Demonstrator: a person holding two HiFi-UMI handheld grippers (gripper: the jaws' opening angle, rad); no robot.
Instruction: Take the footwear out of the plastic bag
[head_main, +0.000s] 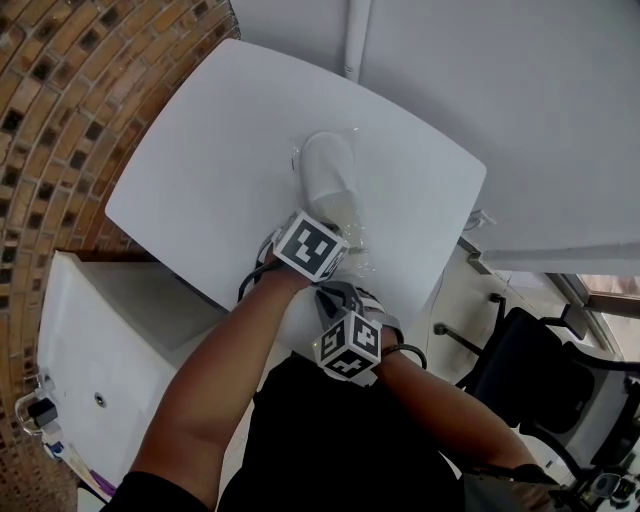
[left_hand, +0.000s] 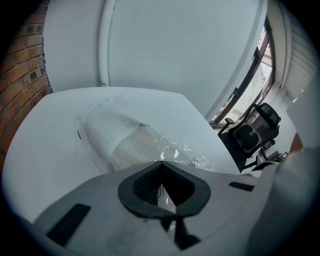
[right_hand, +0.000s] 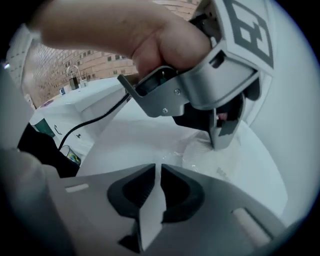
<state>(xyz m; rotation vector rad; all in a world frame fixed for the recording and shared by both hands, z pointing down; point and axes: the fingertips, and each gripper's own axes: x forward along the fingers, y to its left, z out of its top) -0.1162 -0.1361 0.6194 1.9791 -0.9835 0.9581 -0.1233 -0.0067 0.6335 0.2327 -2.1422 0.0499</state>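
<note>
A white slipper (head_main: 328, 170) lies in a clear plastic bag (head_main: 357, 243) on the white table (head_main: 200, 170). In the left gripper view the slipper's ribbed sole (left_hand: 136, 142) faces up, and the crinkled bag (left_hand: 192, 157) runs right up to the jaws. My left gripper (left_hand: 161, 163) is shut on the bag's near edge. In the right gripper view its fingers (right_hand: 220, 135) come down onto the bag over the slipper (right_hand: 212, 160). My right gripper (right_hand: 159, 167) hovers near the table's front edge behind the left one. Its jaws stand a narrow slit apart with only table showing between them.
A brick wall (head_main: 60, 100) stands at the left. A white counter (head_main: 100, 340) with small items sits below the table's left corner. A black office chair (head_main: 520, 360) is at the right, and a white pipe (head_main: 355, 40) runs up the far wall.
</note>
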